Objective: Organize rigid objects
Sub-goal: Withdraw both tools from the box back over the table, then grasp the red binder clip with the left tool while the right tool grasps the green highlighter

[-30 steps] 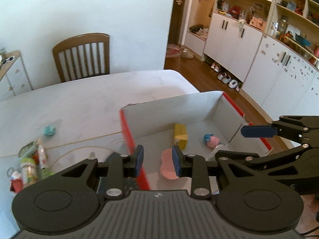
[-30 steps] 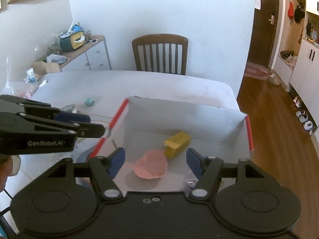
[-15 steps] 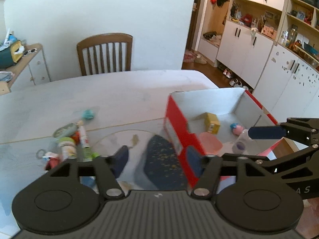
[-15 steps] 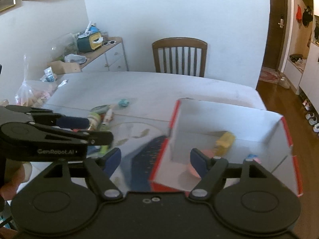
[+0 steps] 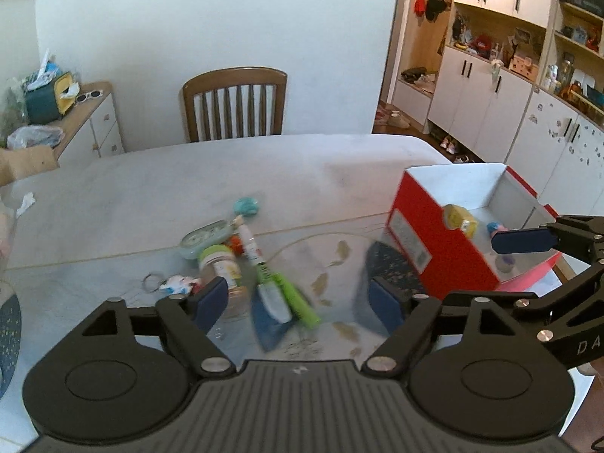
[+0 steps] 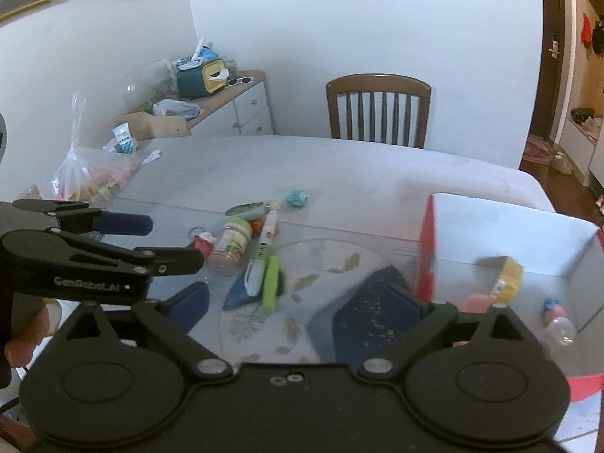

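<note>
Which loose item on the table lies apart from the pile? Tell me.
The teal blob at the far end, beyond the oval case. The jar, white tube and green marker lie bunched together nearer the camera.

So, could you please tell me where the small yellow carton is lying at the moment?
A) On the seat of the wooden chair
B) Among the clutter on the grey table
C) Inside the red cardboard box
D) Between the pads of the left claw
C: the small yellow carton lies on the white floor inside the red cardboard box, apart from the clutter on the table and clear of both claws.
</note>
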Demonstrator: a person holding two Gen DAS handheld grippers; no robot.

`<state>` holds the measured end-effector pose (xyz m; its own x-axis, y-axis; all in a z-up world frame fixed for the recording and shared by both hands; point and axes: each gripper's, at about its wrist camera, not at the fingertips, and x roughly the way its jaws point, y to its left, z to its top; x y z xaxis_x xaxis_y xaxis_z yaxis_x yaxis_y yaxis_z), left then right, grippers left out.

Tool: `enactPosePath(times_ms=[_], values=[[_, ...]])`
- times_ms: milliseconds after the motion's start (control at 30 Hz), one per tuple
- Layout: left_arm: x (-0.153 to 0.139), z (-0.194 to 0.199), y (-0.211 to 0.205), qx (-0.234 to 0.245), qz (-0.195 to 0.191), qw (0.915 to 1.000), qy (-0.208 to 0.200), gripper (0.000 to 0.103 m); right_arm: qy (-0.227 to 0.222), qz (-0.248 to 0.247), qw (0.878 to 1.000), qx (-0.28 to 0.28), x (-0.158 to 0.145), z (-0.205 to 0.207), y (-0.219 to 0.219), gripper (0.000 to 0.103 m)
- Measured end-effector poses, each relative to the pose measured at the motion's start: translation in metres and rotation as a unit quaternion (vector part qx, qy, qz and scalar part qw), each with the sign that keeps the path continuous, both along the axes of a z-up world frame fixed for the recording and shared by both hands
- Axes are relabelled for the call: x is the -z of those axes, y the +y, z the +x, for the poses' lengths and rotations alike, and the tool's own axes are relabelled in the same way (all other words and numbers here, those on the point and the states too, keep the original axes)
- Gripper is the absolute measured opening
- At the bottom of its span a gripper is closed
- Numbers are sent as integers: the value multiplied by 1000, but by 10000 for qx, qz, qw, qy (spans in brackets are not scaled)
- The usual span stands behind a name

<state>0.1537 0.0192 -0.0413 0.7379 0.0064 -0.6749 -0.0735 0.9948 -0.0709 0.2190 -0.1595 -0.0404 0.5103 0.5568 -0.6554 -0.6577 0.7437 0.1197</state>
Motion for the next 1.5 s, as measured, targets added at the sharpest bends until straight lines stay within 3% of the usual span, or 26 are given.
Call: enactPosePath(times_ms=[267,367,500,833,1067,1167,1267,1367,1500], values=[[33,2,47,-115,-236,9995,170,84,5,-303,9995,-55,26,7,42,101],[49,6,60,-265,-168,9992,230,85,1,-498,9987,-53,39,14,57,101],[68,14,76,-461,-85,9986,238,96,-41,-784,9969,-83,54,22,72,101],[106,39,103,-759,-65,9962,426,97,73,-1376,9903,-161,94,43,102,94],[120,47,104,-721,114,9964,428,97,170,-1586,9871,-135,107,56,109,85],[126,50,105,-744,161,9962,423,97,116,-1696,9853,-191,112,57,115,75],[130,53,105,-687,188,9965,428,96,19,-1787,9835,-275,115,56,120,72],[132,54,104,-620,194,9971,393,96,21,-1819,9827,-353,119,58,124,61],[133,56,101,-466,165,9980,392,80,90,-1805,9829,-361,122,63,128,50]])
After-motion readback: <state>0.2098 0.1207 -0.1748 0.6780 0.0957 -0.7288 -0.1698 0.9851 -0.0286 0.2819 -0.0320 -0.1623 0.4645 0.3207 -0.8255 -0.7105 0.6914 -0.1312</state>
